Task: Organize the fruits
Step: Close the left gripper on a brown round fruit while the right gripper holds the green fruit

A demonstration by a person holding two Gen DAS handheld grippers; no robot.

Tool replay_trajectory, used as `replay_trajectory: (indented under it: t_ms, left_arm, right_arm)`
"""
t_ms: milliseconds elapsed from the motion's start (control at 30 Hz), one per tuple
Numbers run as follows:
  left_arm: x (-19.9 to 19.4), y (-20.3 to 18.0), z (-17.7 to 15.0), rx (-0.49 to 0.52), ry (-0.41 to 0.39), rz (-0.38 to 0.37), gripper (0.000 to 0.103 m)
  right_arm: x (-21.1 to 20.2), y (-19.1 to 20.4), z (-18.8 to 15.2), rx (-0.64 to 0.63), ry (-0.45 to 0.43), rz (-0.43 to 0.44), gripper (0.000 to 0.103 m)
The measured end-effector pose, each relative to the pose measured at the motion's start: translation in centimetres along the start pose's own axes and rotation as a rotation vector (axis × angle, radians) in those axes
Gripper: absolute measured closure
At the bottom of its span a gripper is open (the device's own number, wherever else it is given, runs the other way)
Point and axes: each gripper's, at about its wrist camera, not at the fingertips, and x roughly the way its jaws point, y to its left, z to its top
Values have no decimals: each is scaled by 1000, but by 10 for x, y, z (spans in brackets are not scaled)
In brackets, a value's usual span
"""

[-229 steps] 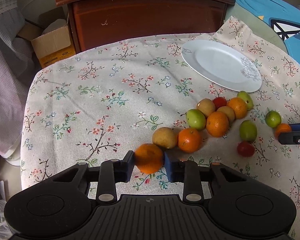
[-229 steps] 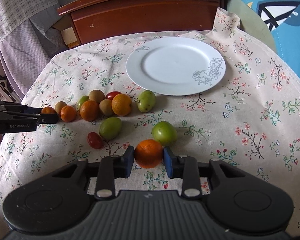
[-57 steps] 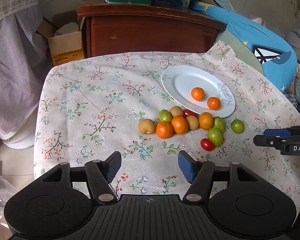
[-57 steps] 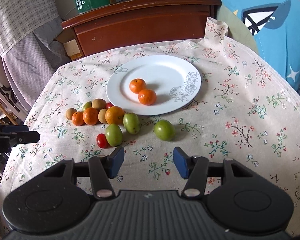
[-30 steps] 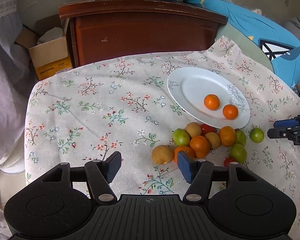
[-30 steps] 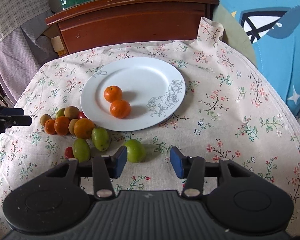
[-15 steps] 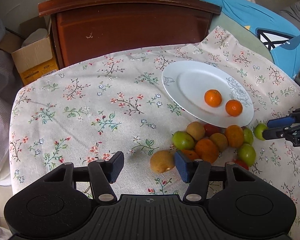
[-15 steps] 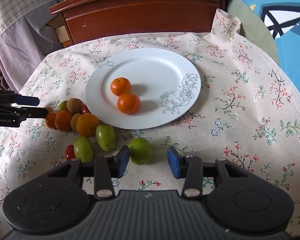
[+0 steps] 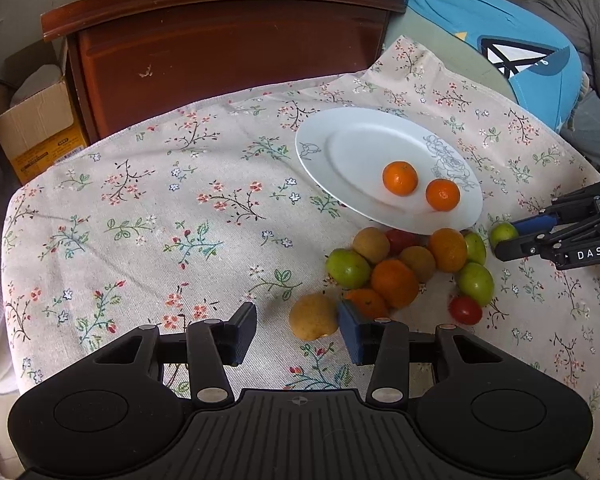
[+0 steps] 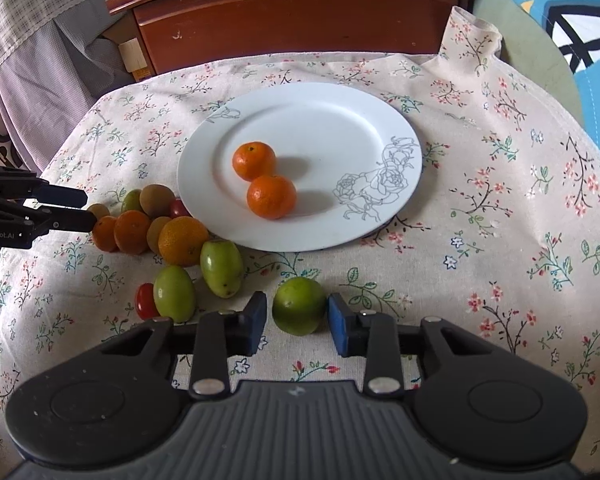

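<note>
Fruits lie on the floral-clothed table (image 10: 500,200): two small oranges (image 10: 271,196) sit on the white round plate (image 10: 380,120), the rest clustered left. Right tongs (image 10: 297,322) stand open around a round green fruit (image 10: 299,311); left tongs (image 9: 296,334) open around a tan fruit (image 9: 313,322).

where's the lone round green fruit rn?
Right wrist view: the round green fruit sits on the floral tablecloth between the open right gripper fingers, just in front of the white plate.
</note>
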Motion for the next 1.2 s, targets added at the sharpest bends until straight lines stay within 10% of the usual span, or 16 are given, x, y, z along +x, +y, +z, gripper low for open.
replay_trajectory:
  t_ms: [1200]
  left_arm:
    - [11, -22, -5, 324, 41, -26, 60]
  right_arm:
    - [5, 8, 4, -33, -8, -2, 74]
